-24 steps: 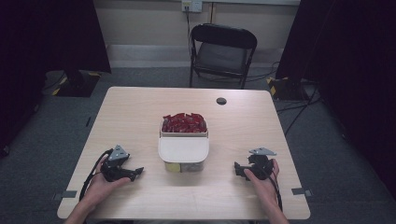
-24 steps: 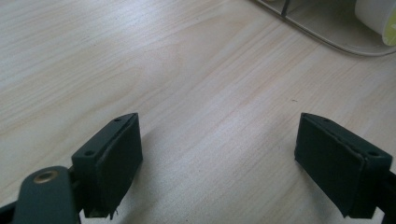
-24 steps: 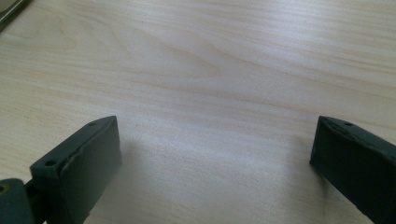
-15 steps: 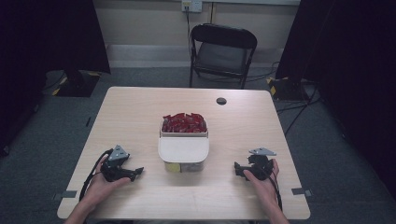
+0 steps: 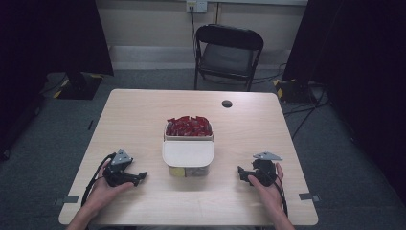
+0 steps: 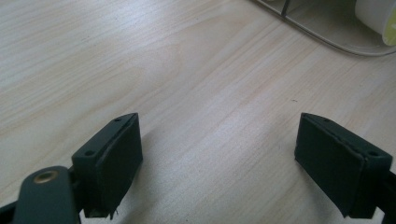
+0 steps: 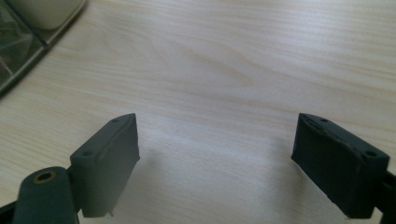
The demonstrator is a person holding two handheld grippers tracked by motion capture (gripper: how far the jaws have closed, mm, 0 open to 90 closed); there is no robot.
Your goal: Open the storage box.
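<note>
A clear container (image 5: pixel 188 168) stands at the table's middle with a white lid (image 5: pixel 187 152) over its near half. Its far half holds red packets (image 5: pixel 188 126). My left gripper (image 5: pixel 142 177) rests on the table left of the container, jaws wide apart and pointing toward it. In the left gripper view the gripper (image 6: pixel 219 163) has bare wood between its pads, with the container's corner (image 6: pixel 327 28) at the upper right. My right gripper (image 5: pixel 241 173) lies right of the container, open too. The right gripper view shows that gripper (image 7: pixel 217 163) empty over wood, the container's edge (image 7: pixel 28 42) at upper left.
A small black disc (image 5: pixel 227 103) lies near the table's far edge. A black folding chair (image 5: pixel 228 52) stands behind the light wooden table (image 5: pixel 143 120). Cables trail from both grippers toward the near edge. Tape marks sit at the near corners.
</note>
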